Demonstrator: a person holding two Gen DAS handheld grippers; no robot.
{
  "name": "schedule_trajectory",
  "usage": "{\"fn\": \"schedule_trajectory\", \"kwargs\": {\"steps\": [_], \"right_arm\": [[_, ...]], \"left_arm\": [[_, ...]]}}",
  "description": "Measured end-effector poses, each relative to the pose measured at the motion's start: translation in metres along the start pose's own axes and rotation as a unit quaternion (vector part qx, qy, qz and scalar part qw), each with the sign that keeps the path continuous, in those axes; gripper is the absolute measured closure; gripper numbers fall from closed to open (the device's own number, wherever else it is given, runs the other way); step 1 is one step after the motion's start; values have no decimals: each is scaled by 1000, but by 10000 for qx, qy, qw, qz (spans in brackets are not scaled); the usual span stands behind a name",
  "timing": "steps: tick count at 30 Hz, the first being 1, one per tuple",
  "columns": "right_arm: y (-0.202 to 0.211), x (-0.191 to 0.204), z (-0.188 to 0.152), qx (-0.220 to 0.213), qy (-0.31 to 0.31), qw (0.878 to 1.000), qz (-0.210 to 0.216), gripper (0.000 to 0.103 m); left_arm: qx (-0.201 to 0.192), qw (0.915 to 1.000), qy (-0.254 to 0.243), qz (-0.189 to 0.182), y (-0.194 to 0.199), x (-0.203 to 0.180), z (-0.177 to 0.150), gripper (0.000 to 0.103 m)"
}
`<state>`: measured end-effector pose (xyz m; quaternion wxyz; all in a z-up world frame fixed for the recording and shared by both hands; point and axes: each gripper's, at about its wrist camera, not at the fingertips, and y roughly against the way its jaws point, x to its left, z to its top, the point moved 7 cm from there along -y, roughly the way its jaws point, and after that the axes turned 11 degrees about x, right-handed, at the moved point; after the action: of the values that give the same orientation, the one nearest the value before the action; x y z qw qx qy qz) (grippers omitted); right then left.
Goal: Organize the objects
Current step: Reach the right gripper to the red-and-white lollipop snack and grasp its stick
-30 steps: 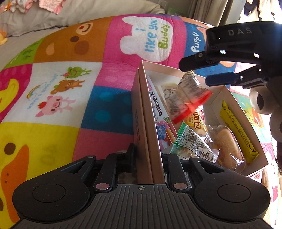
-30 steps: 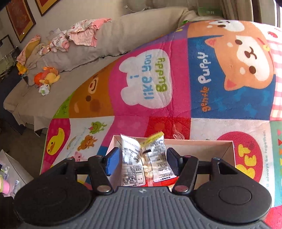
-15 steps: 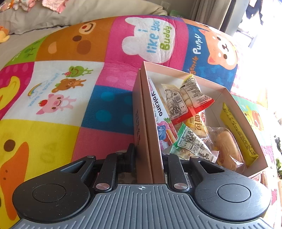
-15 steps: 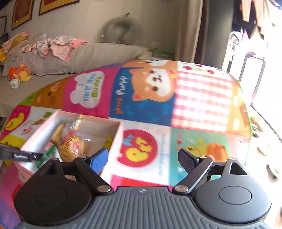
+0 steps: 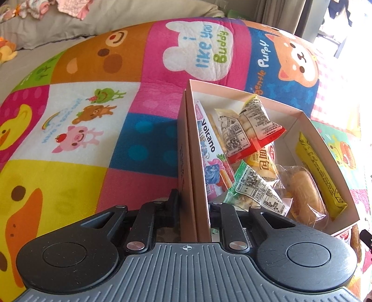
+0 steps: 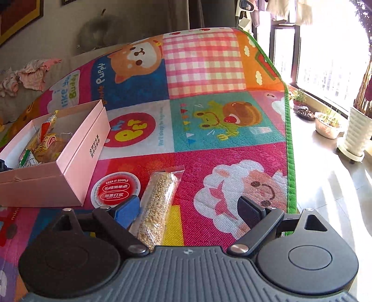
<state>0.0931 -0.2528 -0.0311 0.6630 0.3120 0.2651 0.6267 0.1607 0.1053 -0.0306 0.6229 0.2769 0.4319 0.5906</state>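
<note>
A pink cardboard box (image 5: pixel 244 93) sits on the play mat, filled with several snack packets: a red-edged packet (image 5: pixel 251 130) on top, a Volcano pack (image 5: pixel 207 139), a wrapped bread roll (image 5: pixel 302 192) and a yellow bar (image 5: pixel 318 172). My left gripper (image 5: pixel 194 206) is closing on the box's near left wall, one finger on each side. In the right wrist view the box (image 6: pixel 76 151) lies at the left. A clear-wrapped grain bar (image 6: pixel 158 204) rests on the mat between the opening jaws of my right gripper (image 6: pixel 188 209), close to the blue left pad (image 6: pixel 127 212), untouched.
A round red-and-white "KEEP IT SIMPLE" disc (image 6: pixel 115 191) lies on the mat beside the box. The mat's green edge (image 6: pixel 289 139) runs along the right, with tiled floor and plant pots (image 6: pixel 355 130) beyond. A grey sofa with clothes (image 5: pixel 69 9) is behind.
The right gripper let the red-edged packet drop into the box, then swung right and down to the mat over the grain bar, jaws widening. The left gripper stayed on the box wall.
</note>
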Motion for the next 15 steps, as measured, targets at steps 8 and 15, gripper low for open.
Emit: {"fn": "schedule_trajectory", "kwargs": {"steps": [8,15], "right_arm": [[4,-10,0,-268,-187,9994,-129,12],[13,14,-5,-499,393,9980,-75,12]], "left_arm": [[-42,9997,217,-117,2,4,-3,85],[-20,9997,200,-116,2,4,-2,85]]}}
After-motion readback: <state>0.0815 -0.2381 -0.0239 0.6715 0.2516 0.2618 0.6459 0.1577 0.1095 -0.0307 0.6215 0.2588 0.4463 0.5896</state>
